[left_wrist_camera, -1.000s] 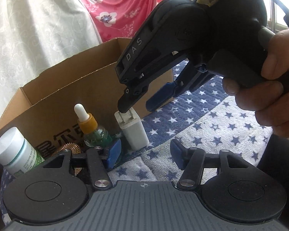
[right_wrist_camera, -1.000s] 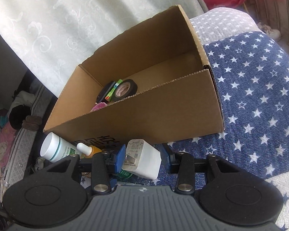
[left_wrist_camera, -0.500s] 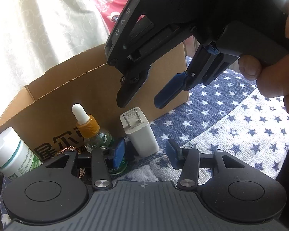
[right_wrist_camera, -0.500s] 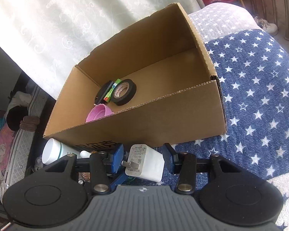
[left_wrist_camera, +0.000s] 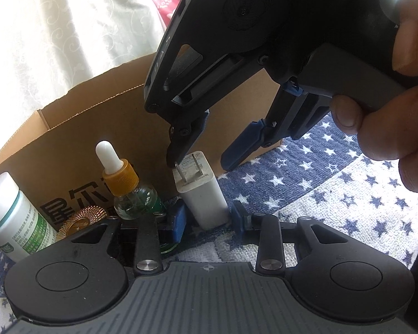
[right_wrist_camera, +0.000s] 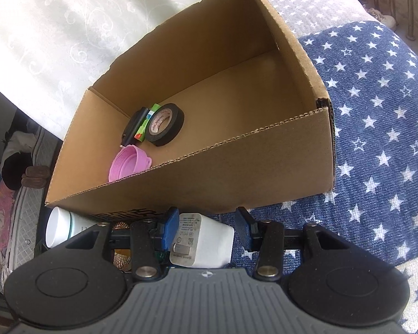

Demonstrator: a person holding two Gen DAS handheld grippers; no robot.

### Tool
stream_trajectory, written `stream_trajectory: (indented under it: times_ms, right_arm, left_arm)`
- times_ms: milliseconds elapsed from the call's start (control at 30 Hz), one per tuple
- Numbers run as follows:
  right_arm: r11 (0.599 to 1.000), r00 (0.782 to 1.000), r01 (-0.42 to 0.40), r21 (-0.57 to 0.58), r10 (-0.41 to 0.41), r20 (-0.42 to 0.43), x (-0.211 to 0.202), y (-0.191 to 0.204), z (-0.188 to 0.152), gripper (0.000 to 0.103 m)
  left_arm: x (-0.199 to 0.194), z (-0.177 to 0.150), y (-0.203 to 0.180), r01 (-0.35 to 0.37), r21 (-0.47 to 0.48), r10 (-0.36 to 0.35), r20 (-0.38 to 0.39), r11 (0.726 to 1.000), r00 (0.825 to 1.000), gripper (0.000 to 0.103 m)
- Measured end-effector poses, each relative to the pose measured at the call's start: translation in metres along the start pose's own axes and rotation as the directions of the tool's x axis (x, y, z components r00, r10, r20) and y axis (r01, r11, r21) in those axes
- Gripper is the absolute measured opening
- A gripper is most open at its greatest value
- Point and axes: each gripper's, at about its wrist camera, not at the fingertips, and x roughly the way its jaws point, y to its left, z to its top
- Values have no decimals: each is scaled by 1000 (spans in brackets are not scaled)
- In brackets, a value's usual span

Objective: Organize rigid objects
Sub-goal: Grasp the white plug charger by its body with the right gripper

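Note:
A white plug charger [left_wrist_camera: 200, 194] stands on the star-print cloth in front of a cardboard box [left_wrist_camera: 69, 150]. My left gripper [left_wrist_camera: 209, 218] is open, its blue pads either side of the charger's base. My right gripper [left_wrist_camera: 197, 161] hangs open just above the charger, one finger by the prongs. In the right wrist view the charger [right_wrist_camera: 203, 242] lies between my right gripper's [right_wrist_camera: 206, 226] open pads. The box [right_wrist_camera: 237, 156] holds a black tape roll [right_wrist_camera: 165, 123], a pink cup [right_wrist_camera: 129, 161] and a black-green item.
A dropper bottle with an orange collar [left_wrist_camera: 125, 186], a white pill bottle [left_wrist_camera: 11, 217] and a gold ornament [left_wrist_camera: 83, 217] stand left of the charger against the box. A white curtain hangs behind. The blue star cloth [right_wrist_camera: 376, 111] stretches to the right.
My left gripper has moved in so its pads flank the charger. My right gripper has come back down to the charger's prongs after lifting. Both stay open.

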Motion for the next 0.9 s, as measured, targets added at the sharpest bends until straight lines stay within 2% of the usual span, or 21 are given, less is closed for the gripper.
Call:
stream_trajectory:
  times_ms: [233,500,633,900]
  right_arm:
    - [1000,1000,-5,4,5,-13,-5,2,-2,44]
    - [1000,1000,5,3,-5,-24,-21,1,-21,42]
    - [1000,1000,19,-6,-19,-4,-29,-2,-24,41]
    - [1000,1000,18,-12,-19,-25,-26,-3,-21,39]
  left_arm:
    - [-7,-3,-3,11,9,-12,25,1000,1000,29]
    - [-32,-12,-15,55,41,-57,43,998,997,28]
    - [-36,-19,-20,47,56,-50,44,997,998,27]
    - [-42,-25,-29,38,68,-41,45,997,998,27]
